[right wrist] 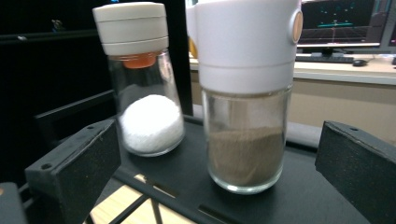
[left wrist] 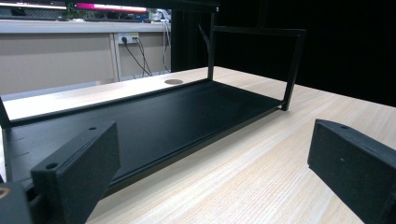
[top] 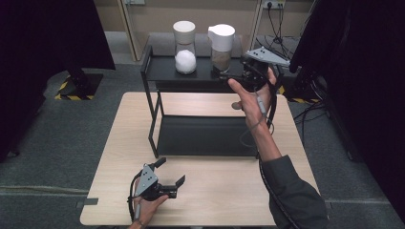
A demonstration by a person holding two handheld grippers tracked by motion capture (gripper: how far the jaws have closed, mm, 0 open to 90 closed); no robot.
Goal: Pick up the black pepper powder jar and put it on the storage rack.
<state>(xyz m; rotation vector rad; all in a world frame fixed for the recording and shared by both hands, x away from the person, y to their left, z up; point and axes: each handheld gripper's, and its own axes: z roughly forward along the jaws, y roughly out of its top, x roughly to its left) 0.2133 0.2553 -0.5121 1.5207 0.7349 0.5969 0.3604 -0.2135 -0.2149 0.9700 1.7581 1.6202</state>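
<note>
Brown-powder jar [right wrist: 246, 116], right gripper [right wrist: 215, 154] jaws apart, facing

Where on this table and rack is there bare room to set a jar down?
Free: the rack's lower shelf, bare between its posts, and the tabletop in front of it, right of the left gripper. Crowded: the top shelf's right half, with the salt jar, the brown-powder jar and the right gripper.
</note>
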